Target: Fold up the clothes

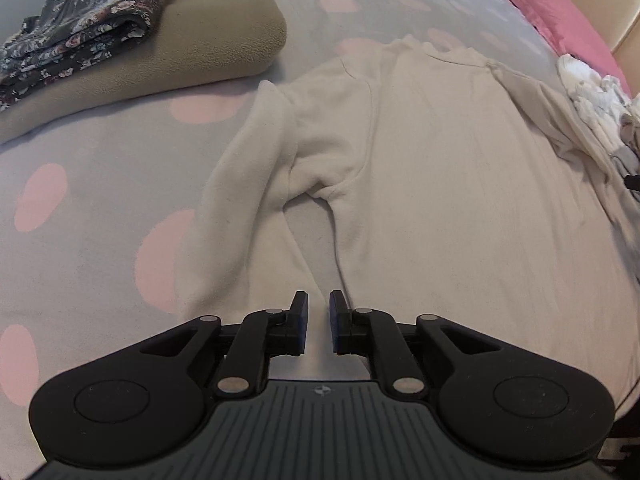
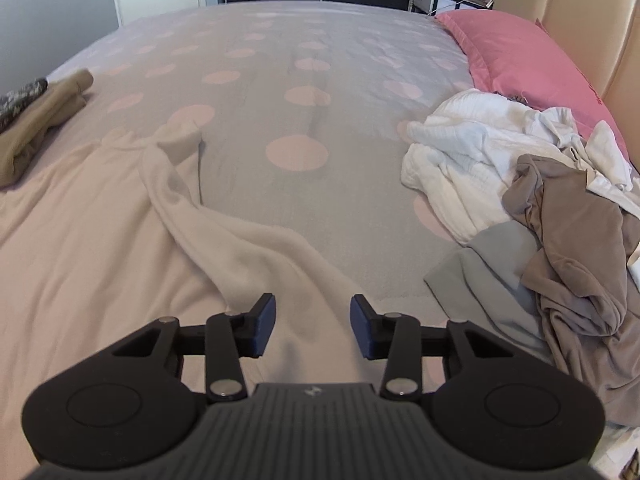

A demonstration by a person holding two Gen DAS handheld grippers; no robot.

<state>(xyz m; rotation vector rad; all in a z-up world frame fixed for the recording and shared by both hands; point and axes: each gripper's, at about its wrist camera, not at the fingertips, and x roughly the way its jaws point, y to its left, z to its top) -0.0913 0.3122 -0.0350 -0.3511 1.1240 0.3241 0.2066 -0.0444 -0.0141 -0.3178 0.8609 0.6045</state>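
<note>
Nearest the lens, the left gripper [image 1: 318,322] hangs over the gap between sleeve and body of the cream fleece top [image 1: 440,184], its jaws a narrow slit apart with nothing between them. Widening out: the bed [image 2: 256,92], under a grey cover with soft pink dots, carries everything. The top lies spread flat across it, collar away from the camera, plush and matte, one sleeve alongside the body, the other trailing out in a loose curve. The unfolded heap [image 2: 532,200] of white, taupe and grey cloth waits by the pink pillow [image 2: 516,52]. A folded tan fleece [image 1: 208,40] bears a floral garment [image 1: 80,36]. The right gripper [image 2: 312,326] hovers above that trailing sleeve, jaws about half open, holding nothing. The step looks like sleeve-folding: next, each would need to pinch a sleeve and lay it across the body.
</note>
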